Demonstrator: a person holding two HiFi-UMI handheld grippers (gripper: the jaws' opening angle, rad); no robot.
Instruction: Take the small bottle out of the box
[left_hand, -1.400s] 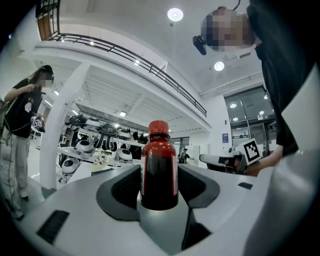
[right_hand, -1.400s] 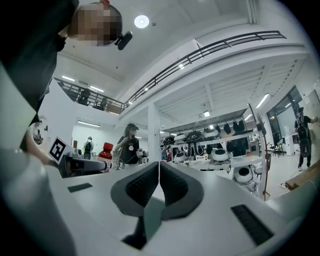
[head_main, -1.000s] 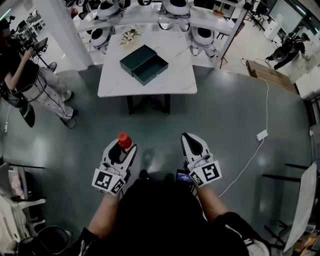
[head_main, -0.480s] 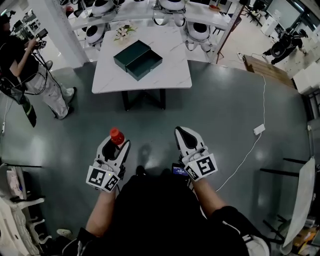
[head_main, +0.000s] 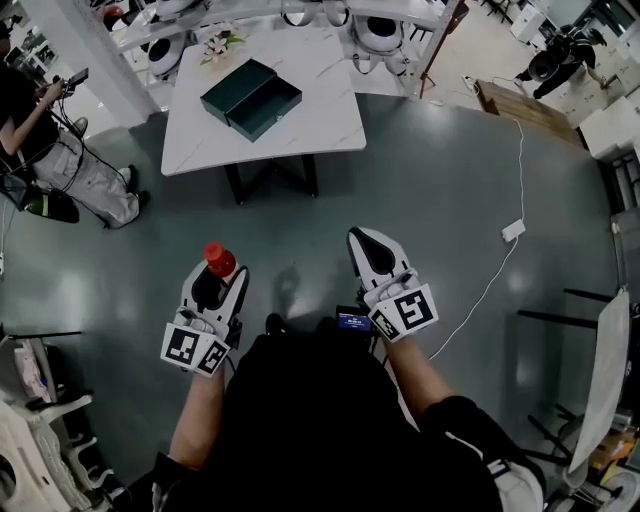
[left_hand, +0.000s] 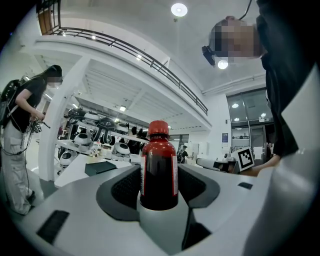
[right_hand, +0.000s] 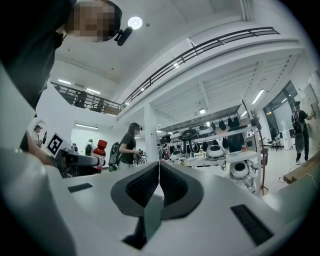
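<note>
A small dark-red bottle with a red cap (left_hand: 159, 170) sits in the left gripper (head_main: 213, 283), whose jaws are clamped on its body. The bottle's long axis runs along the jaws, with the cap outward. The right gripper (head_main: 373, 252) is pressed closed and holds nothing. The open dark green box (head_main: 250, 97) lies on the white marble-look table (head_main: 310, 130), well apart and ahead across bare grey floor (head_main: 430, 200). The bottle looks already out, with free room on every side.

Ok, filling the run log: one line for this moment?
left gripper: shut on bottle | right gripper: shut, empty | box: on table
</note>
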